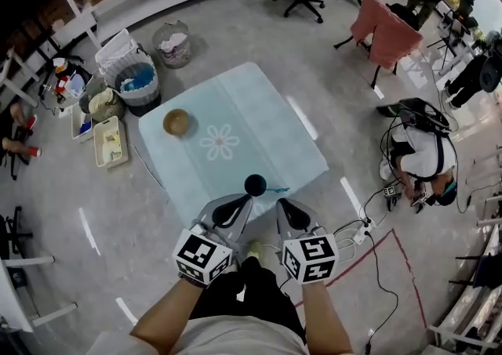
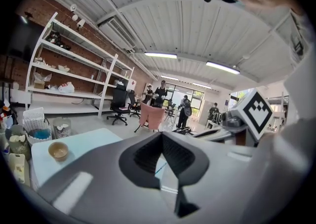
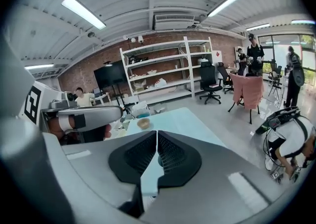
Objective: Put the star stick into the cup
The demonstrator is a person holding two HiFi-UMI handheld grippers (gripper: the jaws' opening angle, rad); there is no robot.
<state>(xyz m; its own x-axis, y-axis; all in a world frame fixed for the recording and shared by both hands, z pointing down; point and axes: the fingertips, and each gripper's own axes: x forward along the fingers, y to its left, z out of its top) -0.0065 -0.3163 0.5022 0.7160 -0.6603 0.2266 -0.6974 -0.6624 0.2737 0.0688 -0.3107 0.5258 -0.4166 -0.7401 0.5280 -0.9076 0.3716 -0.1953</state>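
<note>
A dark round cup (image 1: 255,184) stands near the front edge of the pale blue table (image 1: 259,110). A thin teal star stick (image 1: 277,189) lies beside the cup, on its right. My left gripper (image 1: 238,203) hovers just in front of the table edge, slightly left of the cup, jaws shut and empty. My right gripper (image 1: 283,204) is level with it on the right, close to the stick, also shut on nothing. In the left gripper view the jaws (image 2: 161,136) meet at the tips. In the right gripper view the jaws (image 3: 156,134) are closed too, and the cup is mostly hidden behind them.
A small wooden bowl (image 1: 176,121) sits at the table's far left, and a flower print (image 1: 220,142) marks the middle. Baskets and bins (image 1: 137,83) stand on the floor beyond the left corner. A person (image 1: 423,157) crouches at the right among cables. Office chairs (image 1: 384,32) stand further back.
</note>
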